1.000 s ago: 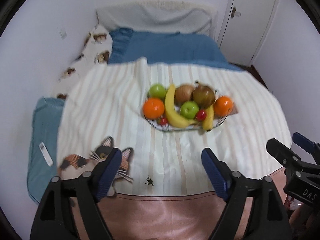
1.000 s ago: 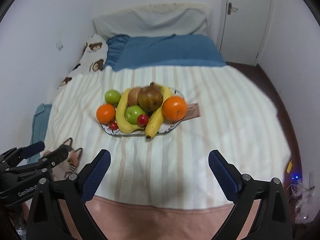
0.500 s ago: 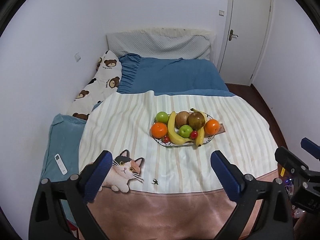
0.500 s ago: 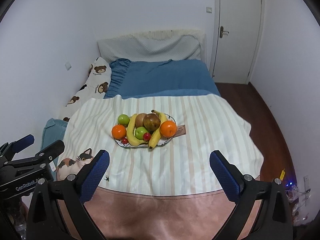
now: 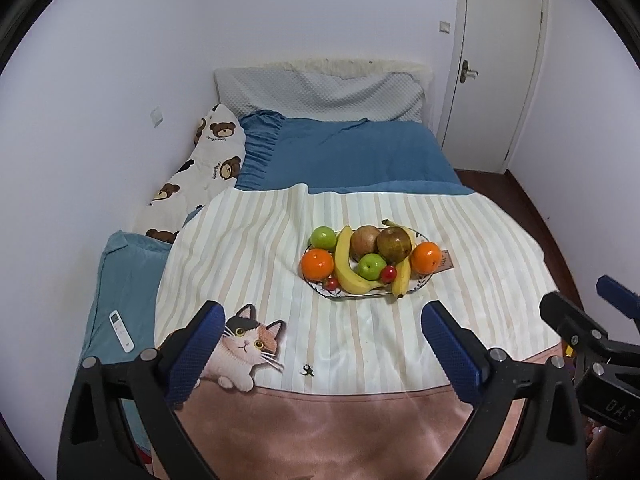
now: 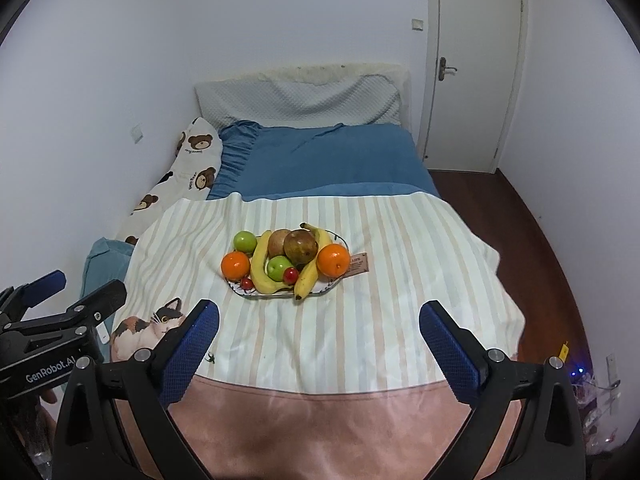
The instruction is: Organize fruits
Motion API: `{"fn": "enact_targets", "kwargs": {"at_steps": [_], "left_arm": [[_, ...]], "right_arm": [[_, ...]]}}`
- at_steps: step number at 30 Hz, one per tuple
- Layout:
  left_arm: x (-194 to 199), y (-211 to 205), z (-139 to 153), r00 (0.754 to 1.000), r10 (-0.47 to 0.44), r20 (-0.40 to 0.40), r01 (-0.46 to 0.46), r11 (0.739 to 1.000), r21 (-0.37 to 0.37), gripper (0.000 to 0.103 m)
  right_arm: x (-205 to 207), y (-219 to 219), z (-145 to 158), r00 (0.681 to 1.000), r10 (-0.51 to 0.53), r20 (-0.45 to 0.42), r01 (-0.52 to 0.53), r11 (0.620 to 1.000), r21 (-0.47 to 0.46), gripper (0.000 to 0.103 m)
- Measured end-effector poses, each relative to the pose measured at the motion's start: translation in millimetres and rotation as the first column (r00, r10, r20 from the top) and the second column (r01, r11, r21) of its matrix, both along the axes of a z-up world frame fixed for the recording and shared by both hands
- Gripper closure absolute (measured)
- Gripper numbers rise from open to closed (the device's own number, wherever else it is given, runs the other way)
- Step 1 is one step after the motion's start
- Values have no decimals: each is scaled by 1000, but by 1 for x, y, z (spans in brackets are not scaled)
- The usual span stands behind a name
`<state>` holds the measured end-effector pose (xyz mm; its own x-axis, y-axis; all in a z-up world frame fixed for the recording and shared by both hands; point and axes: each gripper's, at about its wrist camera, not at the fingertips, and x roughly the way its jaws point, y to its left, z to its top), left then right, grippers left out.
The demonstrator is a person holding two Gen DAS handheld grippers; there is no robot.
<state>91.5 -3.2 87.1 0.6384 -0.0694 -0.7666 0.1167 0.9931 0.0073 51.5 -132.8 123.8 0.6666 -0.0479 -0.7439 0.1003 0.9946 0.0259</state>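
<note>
A plate of fruit sits mid-bed on a striped blanket. It holds two oranges, two bananas, two green apples, a brown pear, a brownish round fruit and small red fruits. In the right wrist view the oranges and the pear show too. My left gripper is open and empty, well short of the plate. My right gripper is open and empty, equally far back.
The striped blanket has a cat print near its front left. A white remote lies on the blue cushion at left. A bear-print pillow lies by the wall. A closed door stands back right; wooden floor lies right of the bed.
Both grippers have pulled back and up from the plate, so the fruit looks smaller and the whole bed and door show. Both stay open.
</note>
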Motion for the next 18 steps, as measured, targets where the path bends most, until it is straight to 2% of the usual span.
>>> {"fn": "enact_targets", "kwargs": {"at_steps": [8, 18], "left_arm": [[35, -9, -29, 1000, 6, -22, -6, 1000, 21, 2], [78, -7, -42, 999, 40, -6, -40, 999, 21, 2]], "right_arm": [[30, -2, -27, 1000, -27, 13, 28, 999, -24, 1], [72, -14, -53, 997, -72, 1, 72, 997, -20, 1]]}}
